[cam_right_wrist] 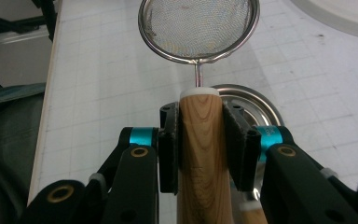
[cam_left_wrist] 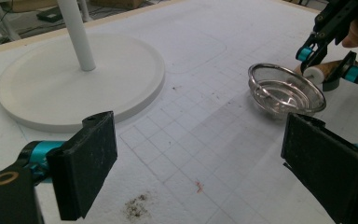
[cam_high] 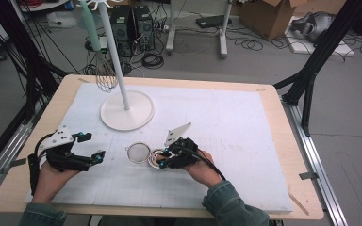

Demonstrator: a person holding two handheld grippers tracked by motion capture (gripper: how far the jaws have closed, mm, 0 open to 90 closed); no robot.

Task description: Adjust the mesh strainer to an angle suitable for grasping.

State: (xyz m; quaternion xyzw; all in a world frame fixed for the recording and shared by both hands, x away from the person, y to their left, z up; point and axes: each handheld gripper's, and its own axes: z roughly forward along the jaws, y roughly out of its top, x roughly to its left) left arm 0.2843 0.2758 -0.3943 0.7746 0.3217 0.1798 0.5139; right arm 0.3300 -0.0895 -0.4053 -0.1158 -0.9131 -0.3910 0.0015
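One mesh strainer [cam_right_wrist: 199, 28] is lying on the white mat [cam_high: 226, 122], its wooden handle [cam_right_wrist: 200, 154] clamped between the pads of the right gripper [cam_high: 162, 157], which is grasping it just behind the white collar. In the right gripper view a second round metal rim [cam_right_wrist: 254, 100] is showing under the handle; what it belongs to I cannot tell. The left gripper [cam_high: 92, 148] is sitting well apart on the left of the mat, jaws spread wide and holding nothing. One white stand [cam_high: 127, 110] with a round base is standing just beyond the strainer, and one whisk [cam_high: 105, 75] is hanging beside its pole. Nothing is lying between the open jaws and the strainer.
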